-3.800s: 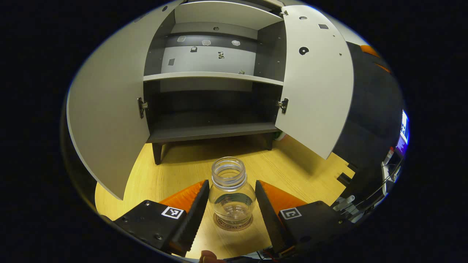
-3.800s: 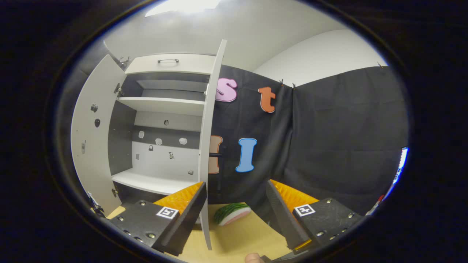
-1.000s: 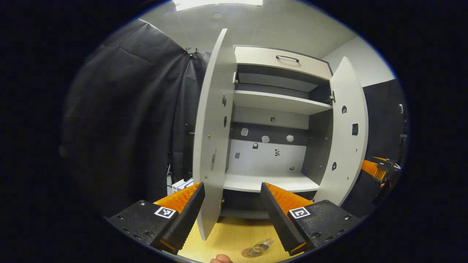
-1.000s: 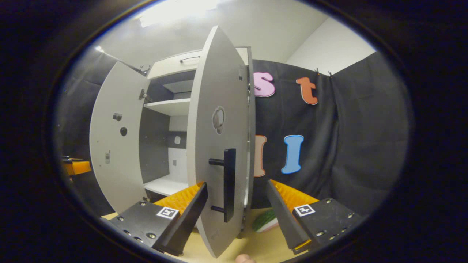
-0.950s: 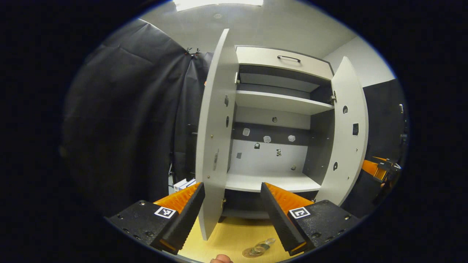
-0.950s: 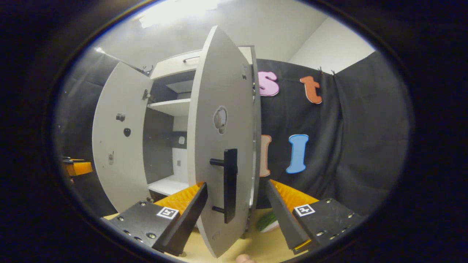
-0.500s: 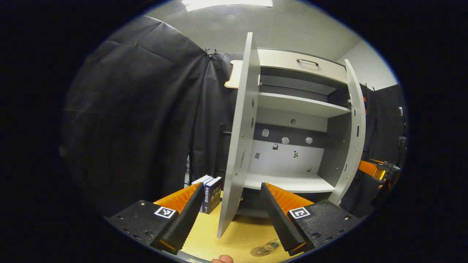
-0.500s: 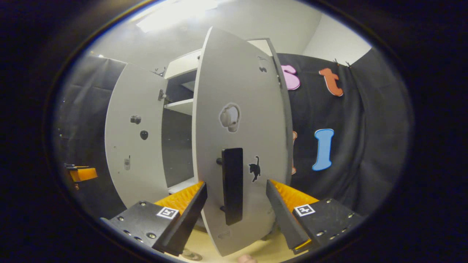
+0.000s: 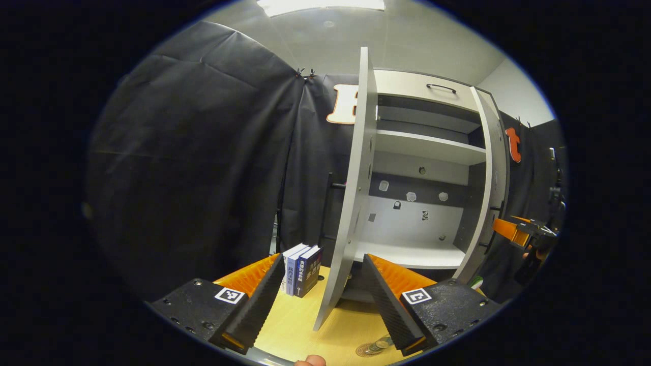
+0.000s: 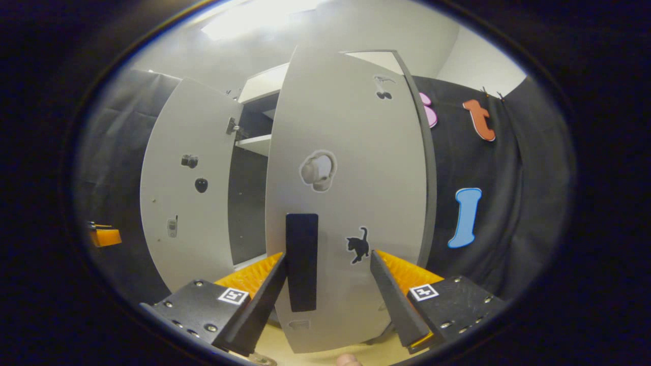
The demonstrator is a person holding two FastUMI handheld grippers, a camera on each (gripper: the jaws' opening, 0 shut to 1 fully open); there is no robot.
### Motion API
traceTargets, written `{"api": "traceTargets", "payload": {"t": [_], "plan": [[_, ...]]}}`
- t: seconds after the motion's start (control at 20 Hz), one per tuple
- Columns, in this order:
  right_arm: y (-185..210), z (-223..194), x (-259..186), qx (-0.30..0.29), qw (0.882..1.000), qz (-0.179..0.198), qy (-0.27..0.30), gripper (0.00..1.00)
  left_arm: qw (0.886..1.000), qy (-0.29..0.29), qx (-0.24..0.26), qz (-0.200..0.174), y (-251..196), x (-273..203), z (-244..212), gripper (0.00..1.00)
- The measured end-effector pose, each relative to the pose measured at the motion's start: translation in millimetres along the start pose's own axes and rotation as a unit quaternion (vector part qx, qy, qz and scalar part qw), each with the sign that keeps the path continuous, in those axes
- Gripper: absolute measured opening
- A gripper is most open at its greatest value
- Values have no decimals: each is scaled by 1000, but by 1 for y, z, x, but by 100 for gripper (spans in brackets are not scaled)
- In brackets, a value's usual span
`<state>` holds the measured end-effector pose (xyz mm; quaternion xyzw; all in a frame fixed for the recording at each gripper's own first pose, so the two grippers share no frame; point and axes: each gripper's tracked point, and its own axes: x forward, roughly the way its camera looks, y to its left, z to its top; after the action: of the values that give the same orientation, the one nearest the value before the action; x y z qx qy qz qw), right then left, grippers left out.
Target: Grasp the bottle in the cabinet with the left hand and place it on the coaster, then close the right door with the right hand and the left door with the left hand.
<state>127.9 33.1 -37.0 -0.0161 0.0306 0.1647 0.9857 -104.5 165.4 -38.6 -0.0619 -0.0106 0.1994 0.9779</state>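
Note:
My right gripper is open, close up against the front face of the right door. That door's black handle stands between the fingers, nearer the left one. The right door stands part-way shut in the left gripper view. My left gripper is open and holds nothing, with the left door edge-on just ahead between its fingers. The clear bottle stands on the round coaster on the wooden table, low beside my left gripper's right finger. The cabinet's white shelves are bare.
Several dark books stand on the table left of the left door. The left door's inner face is wide open. The other gripper and its hand show at the far right of the left gripper view.
The right door has swung further toward shut, its front face now turned to my right gripper. My left gripper has shifted left, so the left door is now edge-on and the books show.

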Motion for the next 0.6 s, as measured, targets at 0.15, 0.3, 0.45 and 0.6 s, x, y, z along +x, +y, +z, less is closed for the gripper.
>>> {"api": "traceTargets", "payload": {"t": [0.15, 0.3, 0.45, 0.6], "plan": [[4, -1, 7, -1, 1000, 0, -1, 100, 1000, 5, 1, 10, 5, 1, -6, 96], [6, -3, 15, 6, 1000, -1, 3, 100, 1000, 9, 0, 18, 9, 1, -11, 93], [9, -5, 22, 12, 1000, -3, 4, 97, 1000, 9, 1, 25, 14, 0, -13, 93], [12, -7, 31, 19, 1000, -8, 7, 100, 1000, 8, 4, 27, 29, -4, -11, 94]]}}
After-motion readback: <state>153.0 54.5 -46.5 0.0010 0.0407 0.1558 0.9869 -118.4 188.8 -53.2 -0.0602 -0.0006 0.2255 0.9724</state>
